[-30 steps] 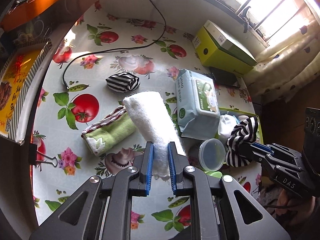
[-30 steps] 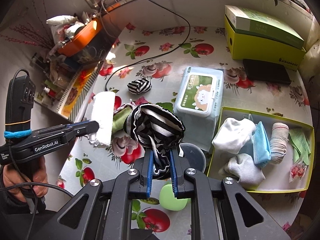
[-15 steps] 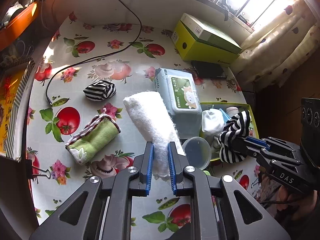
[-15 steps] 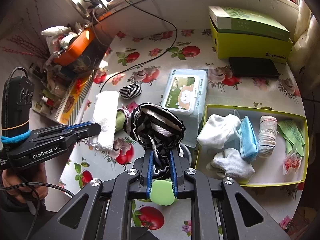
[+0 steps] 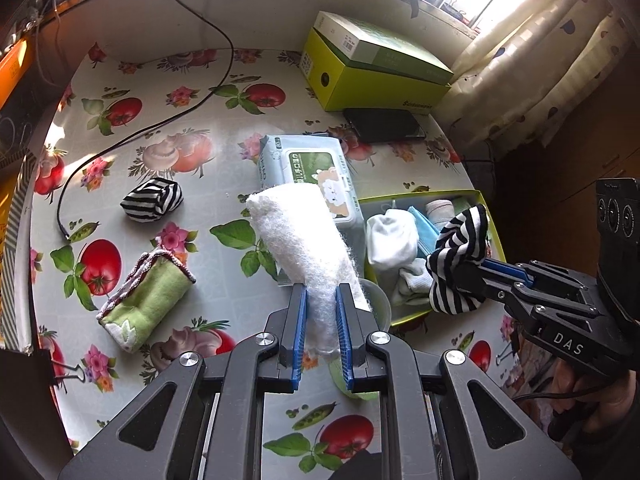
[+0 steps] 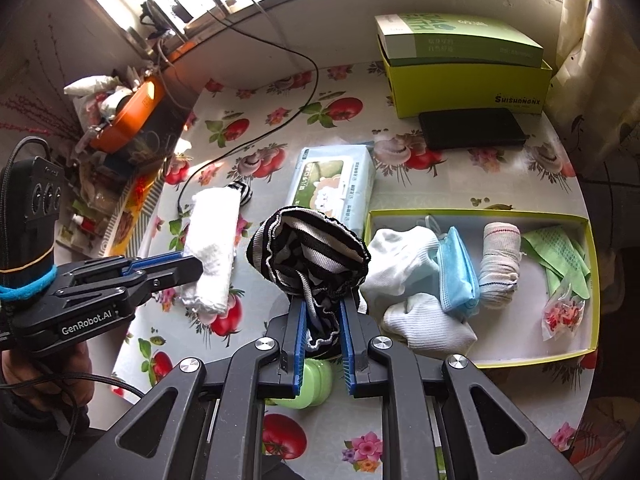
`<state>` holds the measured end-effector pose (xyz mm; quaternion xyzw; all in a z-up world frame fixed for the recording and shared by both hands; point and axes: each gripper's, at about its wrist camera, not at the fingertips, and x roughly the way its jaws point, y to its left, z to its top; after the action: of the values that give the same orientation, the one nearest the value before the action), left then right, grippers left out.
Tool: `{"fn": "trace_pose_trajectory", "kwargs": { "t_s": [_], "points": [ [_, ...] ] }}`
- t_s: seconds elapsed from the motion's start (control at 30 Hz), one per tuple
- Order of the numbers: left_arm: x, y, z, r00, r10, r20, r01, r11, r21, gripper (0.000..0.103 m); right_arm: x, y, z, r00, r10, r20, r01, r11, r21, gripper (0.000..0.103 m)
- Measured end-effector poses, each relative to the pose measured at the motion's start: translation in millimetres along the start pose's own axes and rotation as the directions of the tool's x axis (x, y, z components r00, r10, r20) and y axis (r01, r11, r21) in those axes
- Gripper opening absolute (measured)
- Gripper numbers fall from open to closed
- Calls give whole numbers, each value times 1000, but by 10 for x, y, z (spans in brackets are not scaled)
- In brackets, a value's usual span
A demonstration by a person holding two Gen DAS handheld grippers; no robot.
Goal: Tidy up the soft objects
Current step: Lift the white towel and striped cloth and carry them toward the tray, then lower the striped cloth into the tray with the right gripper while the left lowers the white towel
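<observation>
My left gripper (image 5: 322, 336) is shut on a rolled white towel (image 5: 304, 240) and holds it above the table, left of the tray; it also shows in the right wrist view (image 6: 212, 248). My right gripper (image 6: 322, 344) is shut on a black-and-white striped sock (image 6: 312, 256), held above the left end of the yellow-rimmed tray (image 6: 480, 213); the sock also shows in the left wrist view (image 5: 460, 264). The tray holds white socks (image 6: 404, 264), a blue mask (image 6: 456, 272), a rolled bandage-like sock (image 6: 500, 260) and green gloves (image 6: 560, 252). A second striped sock bundle (image 5: 152, 200) and a rolled green towel (image 5: 144, 304) lie on the table.
A wet-wipes pack (image 5: 304, 172) lies left of the tray. A clear cup (image 5: 380, 304) and a green lid (image 6: 316, 384) sit near the front. A green-yellow box (image 5: 372, 72), a black phone (image 5: 384, 128) and a black cable (image 5: 160, 124) are farther back.
Both grippers have moved right toward the tray with their loads. The striped sock now hangs over the tray's left end; the white towel sits nearer the wipes pack.
</observation>
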<state>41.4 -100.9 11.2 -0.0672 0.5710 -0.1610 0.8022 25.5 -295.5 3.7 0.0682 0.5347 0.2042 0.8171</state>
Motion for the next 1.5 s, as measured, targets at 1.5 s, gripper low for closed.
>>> {"fn": "trace_pose_trajectory", "kwargs": {
  "t_s": [1.5],
  "points": [
    [654, -1035, 350, 990, -51, -128, 79, 972, 222, 15, -119, -1092, -233, 996, -84, 26, 77, 974, 215, 15]
  ]
}}
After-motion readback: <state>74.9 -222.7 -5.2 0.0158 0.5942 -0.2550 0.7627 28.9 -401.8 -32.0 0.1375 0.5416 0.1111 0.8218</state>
